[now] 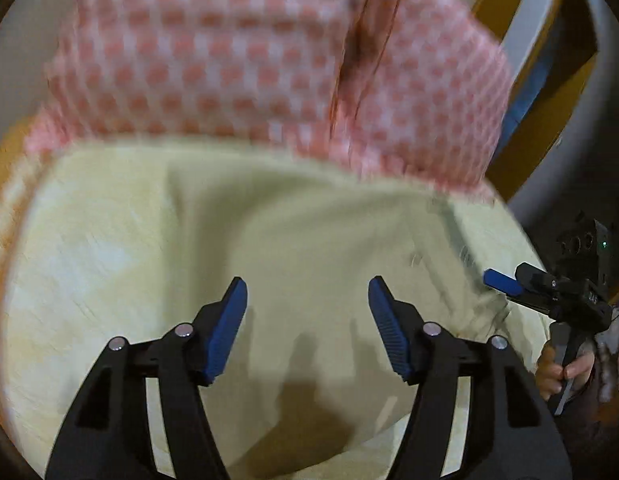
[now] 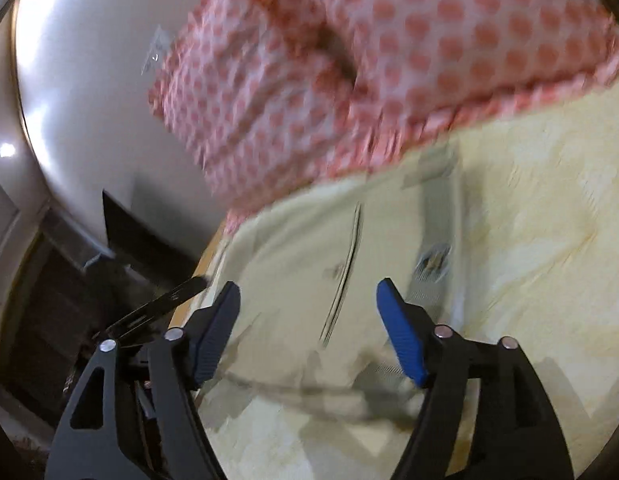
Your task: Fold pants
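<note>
Pale cream pants (image 1: pixel 269 240) lie spread on a yellowish bed sheet (image 2: pixel 549 200); in the right wrist view the pants (image 2: pixel 309 256) show a pocket seam and a grey inner label. My left gripper (image 1: pixel 307 292) is open and empty just above the pants' middle. My right gripper (image 2: pixel 307 296) is open and empty above the pants' edge near the bed's side; it also shows in the left wrist view (image 1: pixel 505 284) at the right, held by a hand. Both views are blurred.
A pink-and-white checked pillow (image 1: pixel 249 52) lies at the far end of the bed, also in the right wrist view (image 2: pixel 389 60). A white wall (image 2: pixel 89 100) and dark furniture (image 2: pixel 121 232) stand beside the bed. A wooden frame (image 1: pixel 549 80) is at far right.
</note>
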